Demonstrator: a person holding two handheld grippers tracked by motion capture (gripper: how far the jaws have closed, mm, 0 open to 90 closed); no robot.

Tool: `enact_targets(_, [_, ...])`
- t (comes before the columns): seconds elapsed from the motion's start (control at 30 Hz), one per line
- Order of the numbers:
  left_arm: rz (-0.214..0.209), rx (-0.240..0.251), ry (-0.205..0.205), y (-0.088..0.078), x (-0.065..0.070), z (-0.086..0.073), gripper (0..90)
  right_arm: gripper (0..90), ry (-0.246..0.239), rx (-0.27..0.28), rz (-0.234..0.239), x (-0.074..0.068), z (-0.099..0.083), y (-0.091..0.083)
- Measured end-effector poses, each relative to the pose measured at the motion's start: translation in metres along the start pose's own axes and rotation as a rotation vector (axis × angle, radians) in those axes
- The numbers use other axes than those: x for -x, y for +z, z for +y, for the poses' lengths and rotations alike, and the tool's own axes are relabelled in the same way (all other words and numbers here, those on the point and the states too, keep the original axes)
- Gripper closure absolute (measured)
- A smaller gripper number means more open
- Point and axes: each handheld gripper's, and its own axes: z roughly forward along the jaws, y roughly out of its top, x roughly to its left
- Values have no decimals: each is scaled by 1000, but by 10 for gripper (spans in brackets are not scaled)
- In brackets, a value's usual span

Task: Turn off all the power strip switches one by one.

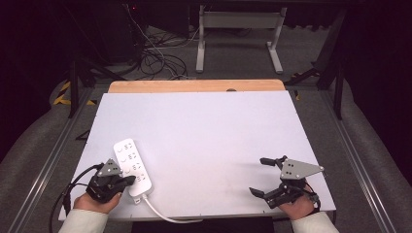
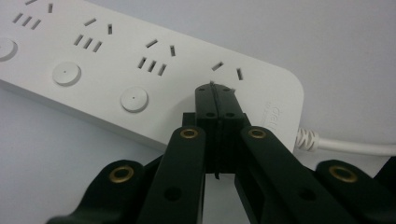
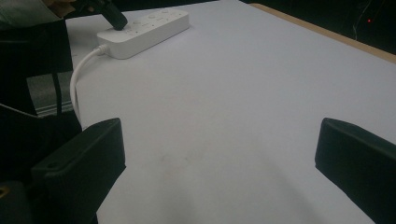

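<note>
Power strip [image 1: 132,167] near the tabletop's [image 1: 209,126] front-left corner, cord [image 1: 165,215] dropping over the front edge. Left gripper [image 2: 214,88] clenched empty, tips over the strip's cord-end socket; contact hard to tell. Right gripper [image 1: 265,177] released, spread wide near the front-right corner.

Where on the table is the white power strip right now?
In the high view the power strip lies on the table's near-left part, with the shut left gripper tip over its cable end, far from the open right gripper.
</note>
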Motion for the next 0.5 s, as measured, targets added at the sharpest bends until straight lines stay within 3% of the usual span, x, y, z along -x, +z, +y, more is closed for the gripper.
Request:
enact_targets(0.07, [7, 0, 9, -1, 0, 0, 900, 22, 0, -1, -2, 0, 0, 0])
enact_targets(0.13, [45, 28, 18, -5, 3, -1, 900, 21, 0, 0, -1, 0, 0, 0])
enact_targets(0.17, [38, 30, 24, -7, 2, -1, 900, 22, 1, 1, -2, 0, 0, -1])
enact_targets(0.23, [23, 120, 23, -18, 2, 0, 900, 22, 0, 1, -3, 1, 0, -1])
enact_targets(0.3, [14, 155, 34, -27, 6, 5, 900, 22, 4, -2, -2, 2, -1, 0])
enact_targets(0.37, [18, 150, 60, -31, 12, 7, 900, 22, 4, -8, -2, 2, -1, 1])
enact_targets(0.5, [17, 161, 65, -32, 16, 8, 900, 22, 1, -7, -3, 2, -1, 0])
